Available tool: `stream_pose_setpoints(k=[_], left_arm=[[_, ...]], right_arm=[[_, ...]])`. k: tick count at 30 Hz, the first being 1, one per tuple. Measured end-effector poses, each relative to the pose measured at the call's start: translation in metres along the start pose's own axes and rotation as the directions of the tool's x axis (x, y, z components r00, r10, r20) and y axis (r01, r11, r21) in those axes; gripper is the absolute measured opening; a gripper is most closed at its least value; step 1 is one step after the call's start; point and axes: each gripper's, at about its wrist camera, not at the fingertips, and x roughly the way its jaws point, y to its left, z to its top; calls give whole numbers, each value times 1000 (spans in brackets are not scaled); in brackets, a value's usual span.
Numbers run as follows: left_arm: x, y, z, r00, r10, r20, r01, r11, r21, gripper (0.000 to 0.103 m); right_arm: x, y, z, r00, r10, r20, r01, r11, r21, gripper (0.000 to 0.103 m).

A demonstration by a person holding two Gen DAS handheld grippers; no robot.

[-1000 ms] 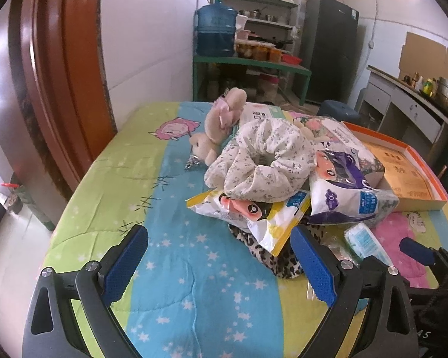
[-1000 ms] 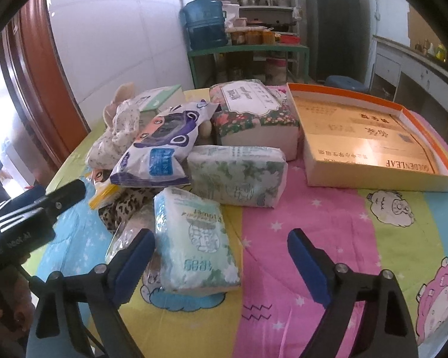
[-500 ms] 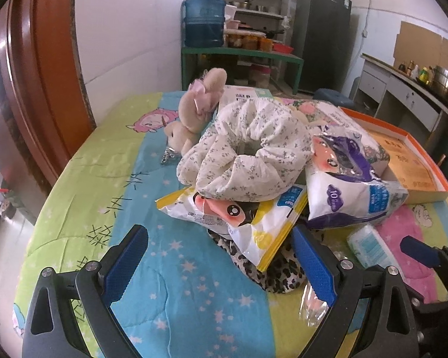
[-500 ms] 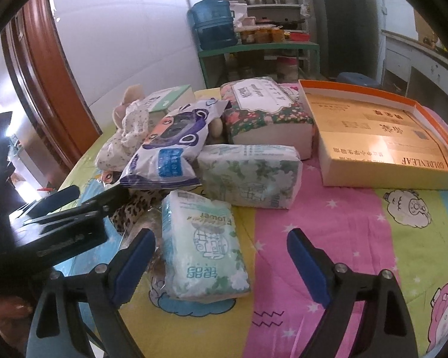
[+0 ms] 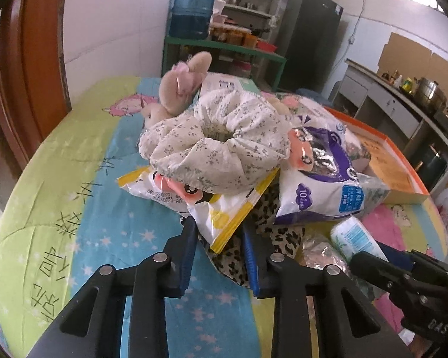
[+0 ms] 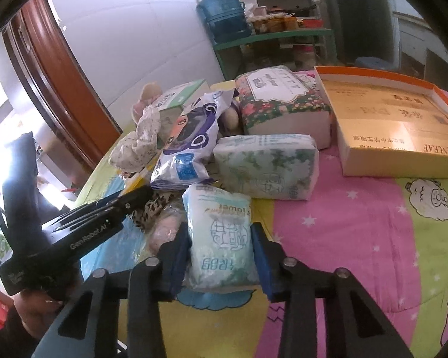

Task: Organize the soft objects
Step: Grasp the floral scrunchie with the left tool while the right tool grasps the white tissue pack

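Right wrist view: we are now pinching the tissue pack [image 6: 221, 235] at the bed's near edge with the right gripper [image 6: 221, 256], spread a second ago, while the left gripper [image 5: 219, 244] is pinching the yellow snack bag [image 5: 221, 208], so both lifts are becoming possible.

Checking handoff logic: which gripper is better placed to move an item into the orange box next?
Right. The right gripper brackets the tissue pack, free of the pile, nearer the orange box.
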Motion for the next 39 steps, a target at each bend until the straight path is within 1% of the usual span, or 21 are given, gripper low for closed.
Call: stream_pose_setpoints(k=[9, 13, 19, 21, 23, 27, 32, 34, 35, 36, 37, 39], left_arm=[[-33, 9, -2, 998, -25, 61, 26, 1000, -13, 28], [-53, 6, 1, 994, -27, 106, 28, 1000, -1, 27], [-73, 3, 5, 990, -37, 139, 36, 999, 13, 26], [-79, 4, 6, 988, -37, 151, 36, 999, 12, 22], [-85, 5, 7, 986, -33, 164, 31, 999, 17, 22], [-90, 5, 10, 984, -30, 175, 27, 999, 20, 19], [-84, 7, 5, 989, -51, 142, 47, 998, 32, 20], [-80, 10, 1, 986, -84, 141, 82, 996, 22, 33], [-78, 14, -1, 986, -109, 130, 108, 994, 15, 56], [-76, 18, -3, 983, -143, 114, 145, 989, -3, 71], [-74, 20, -4, 981, -159, 107, 161, 987, -15, 73], [-72, 25, -4, 978, -186, 95, 190, 981, -43, 74]], right_arm=[[-15, 12, 1, 999, 6, 48, -3, 999, -49, 36], [-26, 21, 7, 997, 29, 78, -24, 997, -73, 36], [-33, 30, 14, 994, 50, 102, -40, 994, -104, 36], [-35, 33, 15, 993, 54, 108, -43, 993, -108, 36], [-36, 34, 18, 992, 57, 115, -44, 993, -113, 36], [-39, 35, 22, 990, 57, 128, -42, 992, -117, 36], [-39, 34, 20, 990, 51, 131, -35, 993, -117, 36], [-40, 33, 18, 991, 51, 124, -37, 993, -111, 36], [-39, 33, 17, 991, 51, 120, -37, 993, -109, 36], [-38, 32, 17, 992, 51, 116, -38, 994, -107, 36], [-41, 33, 15, 992, 54, 114, -42, 994, -105, 36], [-40, 34, 15, 992, 54, 111, -42, 993, -108, 36]])
